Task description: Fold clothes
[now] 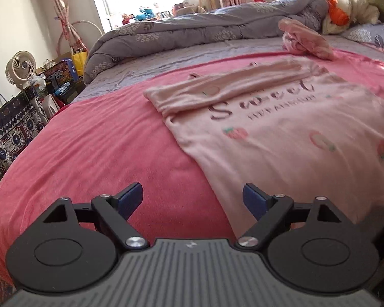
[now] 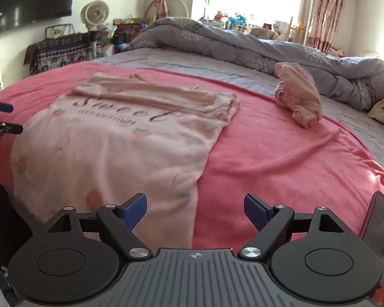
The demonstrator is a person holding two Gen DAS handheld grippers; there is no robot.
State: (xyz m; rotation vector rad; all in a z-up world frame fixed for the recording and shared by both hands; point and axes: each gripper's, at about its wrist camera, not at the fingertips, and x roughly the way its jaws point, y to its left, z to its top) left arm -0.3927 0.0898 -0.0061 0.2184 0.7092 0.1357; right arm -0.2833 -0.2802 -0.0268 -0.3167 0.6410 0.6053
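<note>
Pale pink printed shirt lies flat, sleeves folded across its top.

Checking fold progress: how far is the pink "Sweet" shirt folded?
Partly folded. The pink shirt lies flat on the pink blanket, sleeves laid across its top over the lettering; the body remains spread out.

On the pale pink shirt, laid flat on the pink blanket, the word "Sweet" is read in large dark script. A smaller line of capitals is printed beneath it; too blurred to be read.
</note>
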